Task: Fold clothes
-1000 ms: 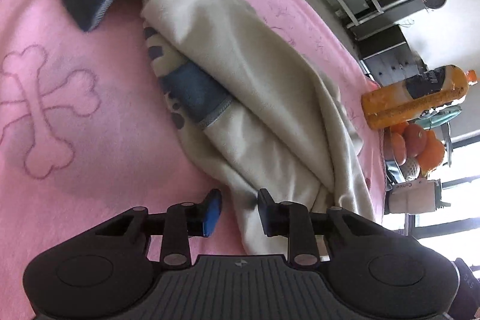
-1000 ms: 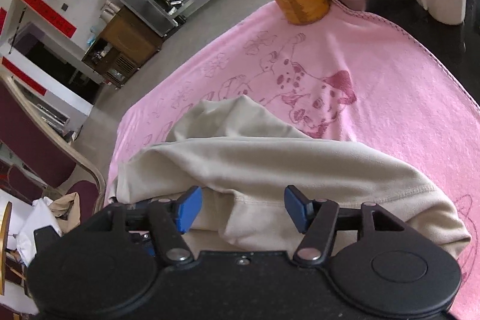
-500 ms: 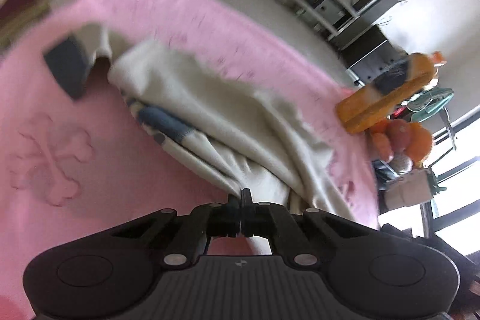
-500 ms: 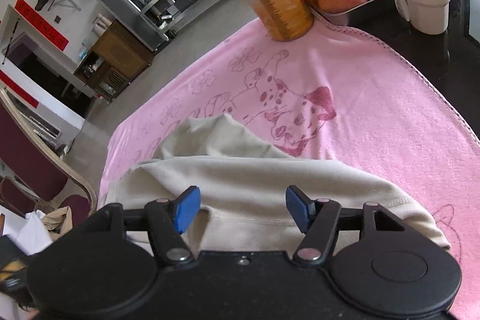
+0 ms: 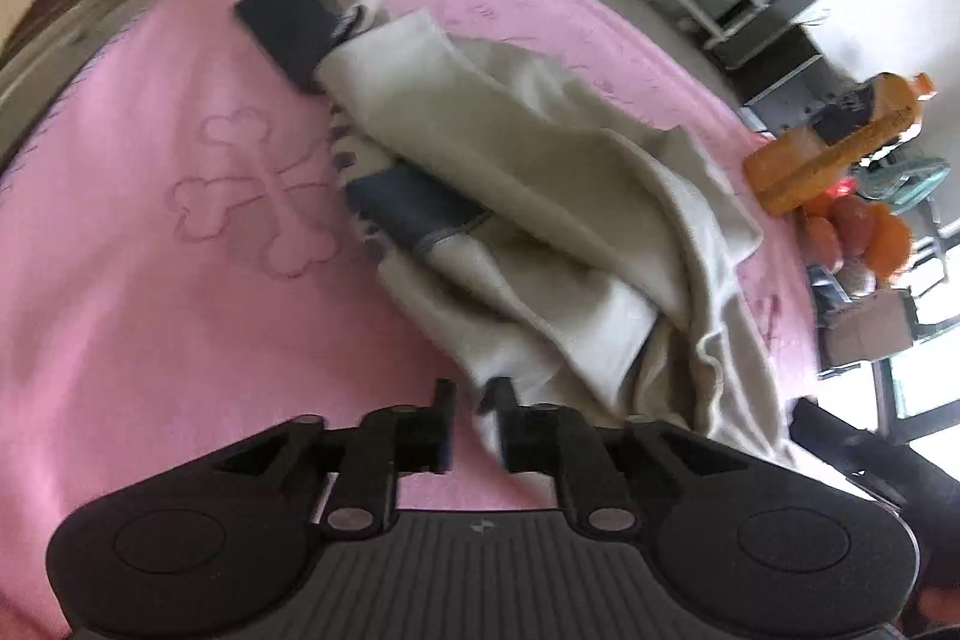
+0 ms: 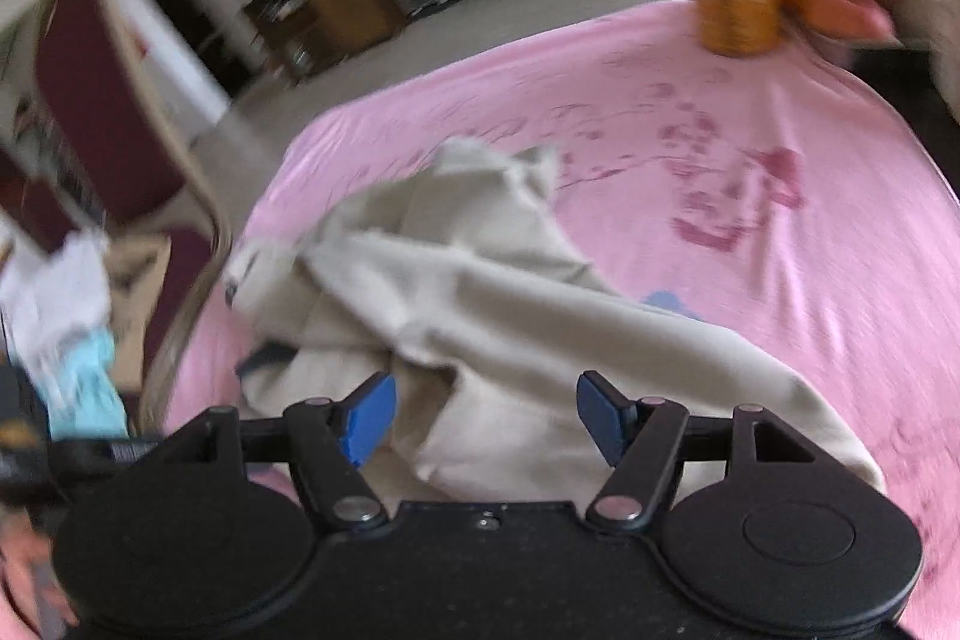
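A cream top (image 5: 540, 196) with dark blue cuffs lies bunched up on a pink blanket (image 5: 150, 292) that covers the bench. It sits in the middle part of the blanket, in a long, messy heap. One dark cuff (image 5: 288, 22) sticks out toward the far edge of the bench, where a chair stands. Another blue band (image 5: 414, 214) shows in the folds in the middle of the heap.

The left tool (image 5: 474, 400) has just been opening, and its jaws now stand a little apart. The near edge of the cream top lies right at its right finger, but the picture is blurry there, and the cloth does not look pinched.

The right tool (image 6: 486, 412) has been opening a bit more too, and its jaws stand wide. Its blue pads (image 6: 366, 418) are over the cream top, with cloth lying between them, but they do not squeeze it.

An orange bottle (image 5: 834, 148) stands at a far corner of the bench, at the edge of the blanket. Some round orange fruit (image 5: 864, 232) sits just beside it. The blanket has a crossed-bones drawing (image 5: 258, 196) and a spotted dog drawing (image 6: 732, 184).
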